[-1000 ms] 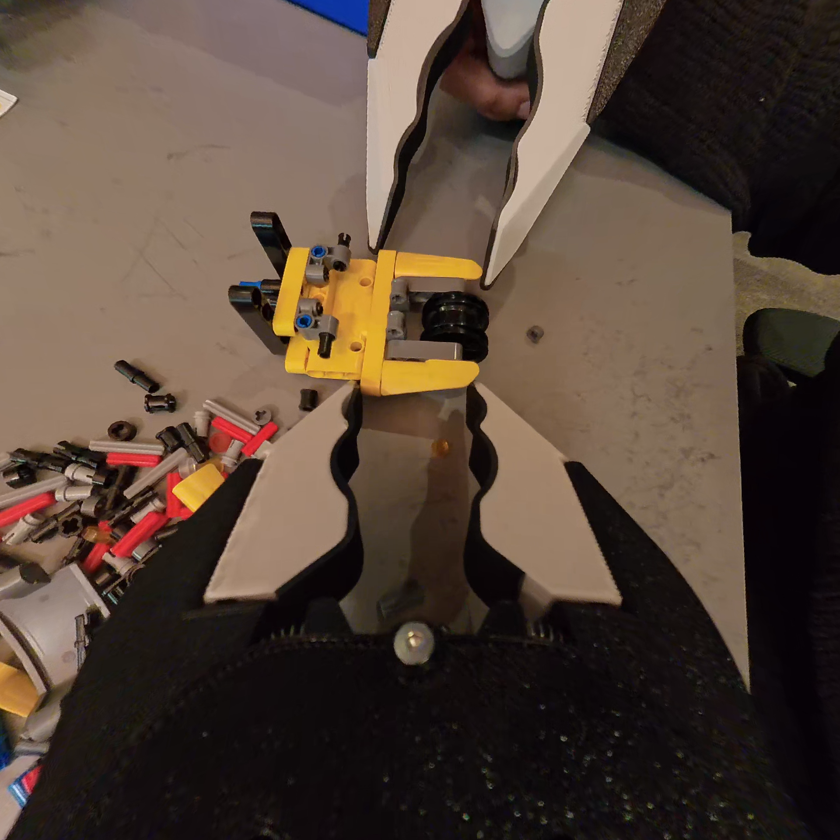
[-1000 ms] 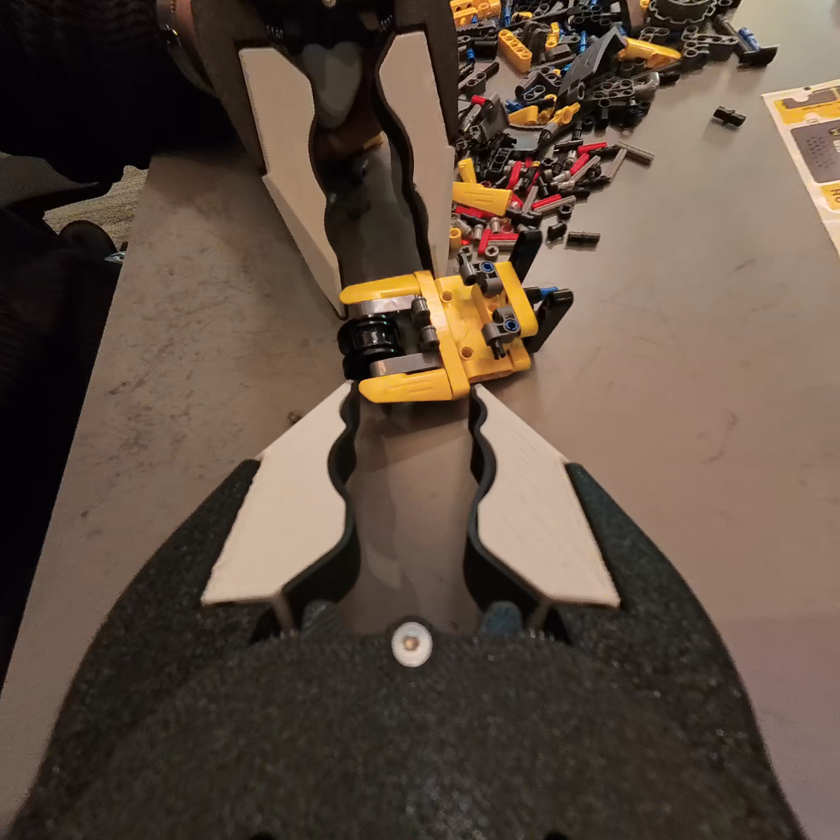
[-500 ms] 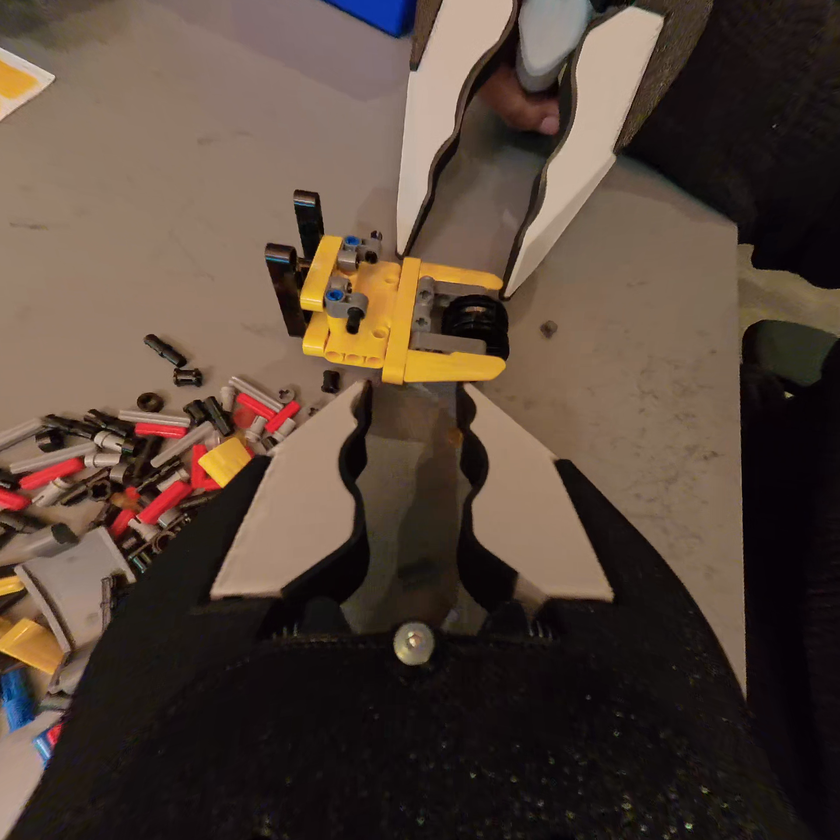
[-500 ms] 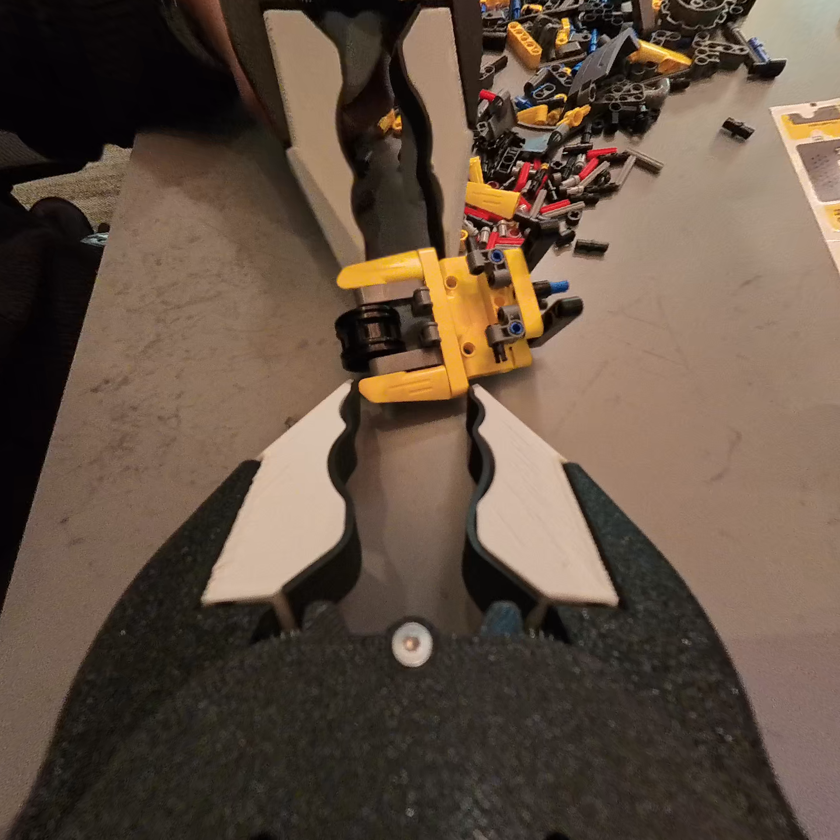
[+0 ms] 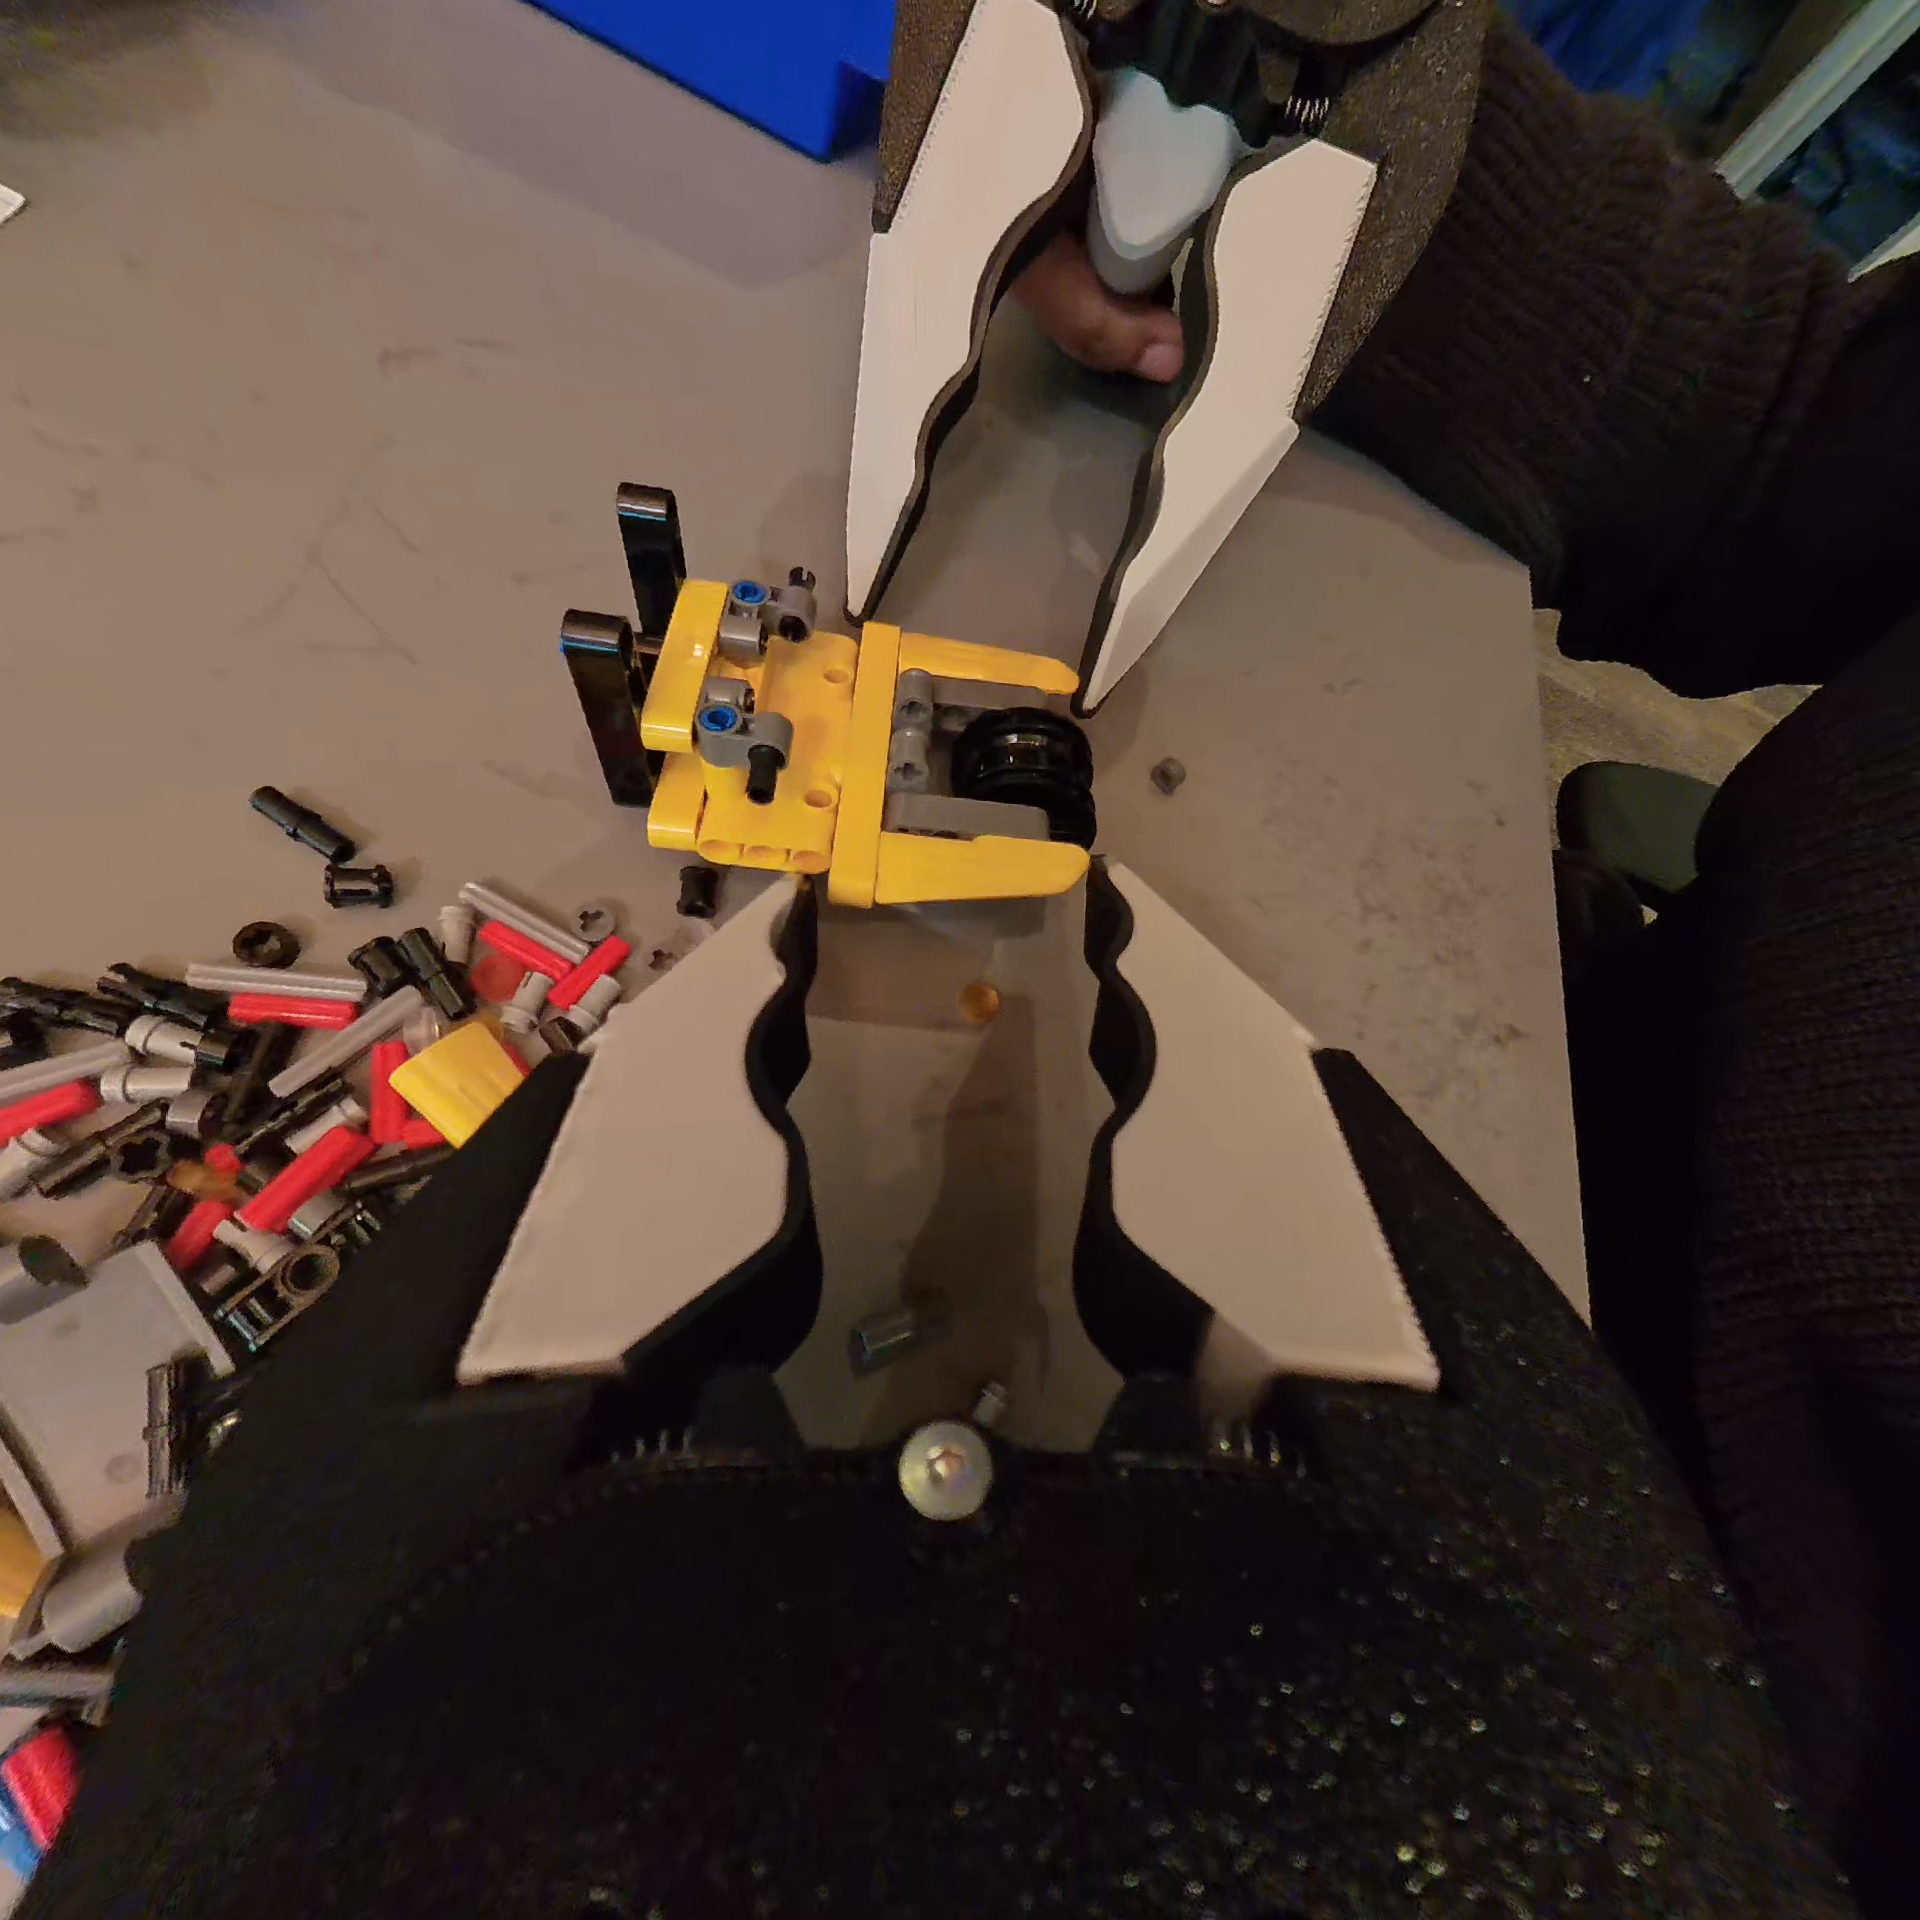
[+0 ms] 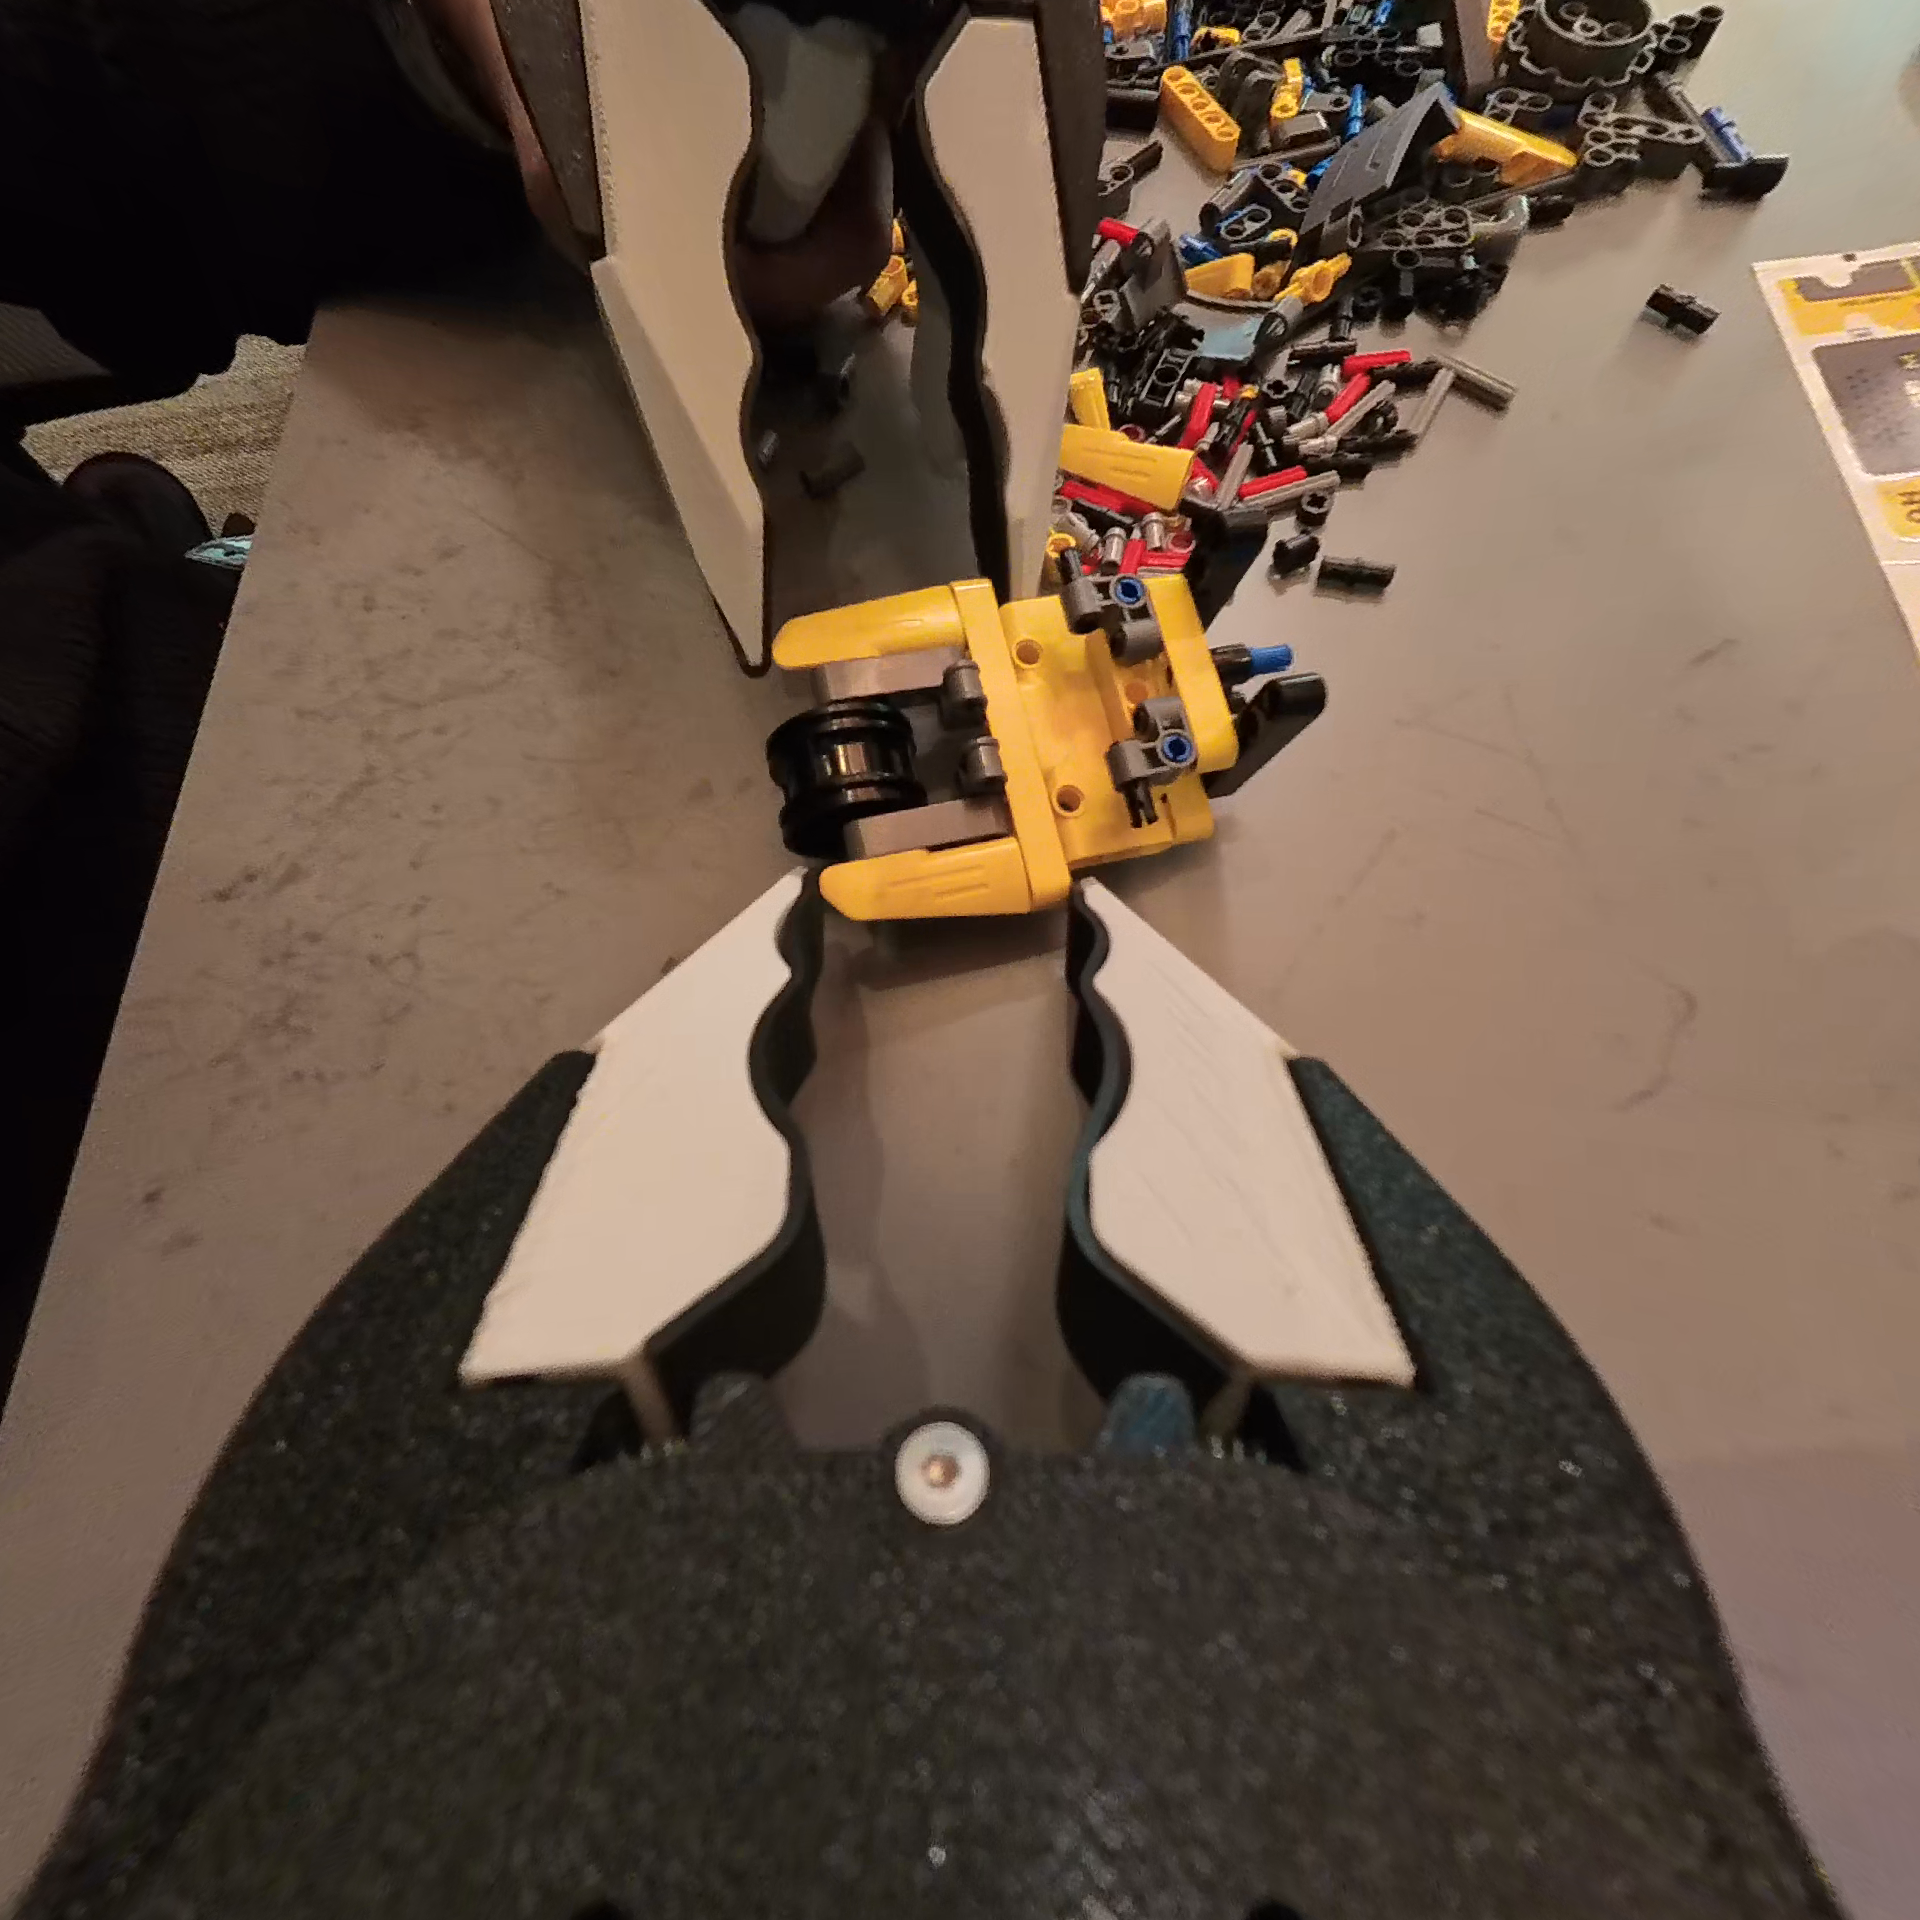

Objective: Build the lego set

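Observation:
A small yellow brick assembly (image 5: 831, 748) with a black wheel (image 5: 1023, 764) and black beams lies on the grey table (image 5: 312, 364), between my two grippers. My left gripper (image 5: 945, 894) is open and empty, its fingertips just at the assembly's near yellow side panel. My right gripper (image 5: 971, 660) faces it from the far side, also open and empty, its tips at the other side panel. In the right wrist view the assembly (image 6: 1039, 727) lies slightly skewed in front of my right gripper (image 6: 938, 888), with my left gripper (image 6: 888, 623) beyond it.
A pile of loose red, grey, black and yellow pieces (image 5: 260, 1091) lies to the left, and spreads to the far right in the right wrist view (image 6: 1299, 312). A printed sheet (image 6: 1849, 364) lies at the right edge. A blue box (image 5: 748, 52) stands behind. The table edge (image 5: 1558, 935) is close. About 5 cm separates my left fingertips from my right.
The yellow assembly has turned slightly on the table. Both grippers have stayed open on either side of it, shifting only a little.

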